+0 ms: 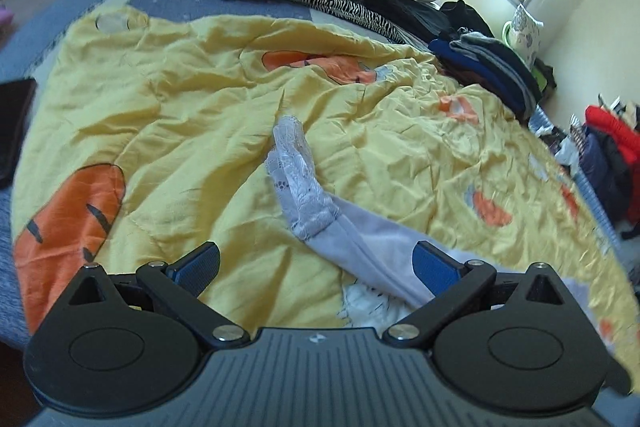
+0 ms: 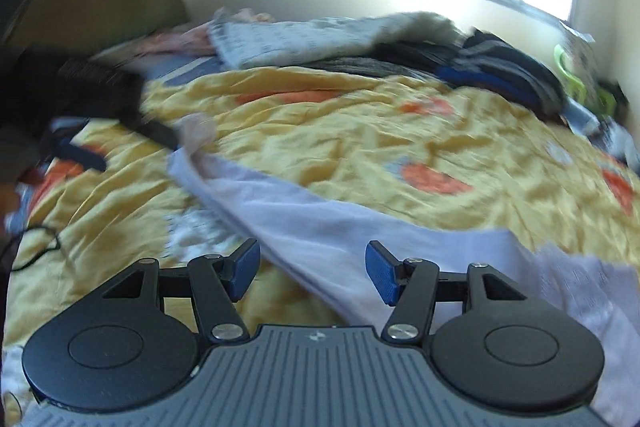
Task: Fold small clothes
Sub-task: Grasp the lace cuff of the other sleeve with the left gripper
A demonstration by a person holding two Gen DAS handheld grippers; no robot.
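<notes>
At the far left of the left wrist view, a dark flat object (image 1: 14,131) lies beside the yellow quilt (image 1: 192,115). The left gripper (image 1: 318,265) hangs released, blue pads spread wide above the quilt. A pale lavender garment (image 1: 320,203) with lace trim stretches from mid-quilt toward its right pad. Far right, folded dark clothes (image 1: 492,67) are stacked. The right gripper (image 2: 312,273) is also unclenched, over the garment's plain cloth.
</notes>
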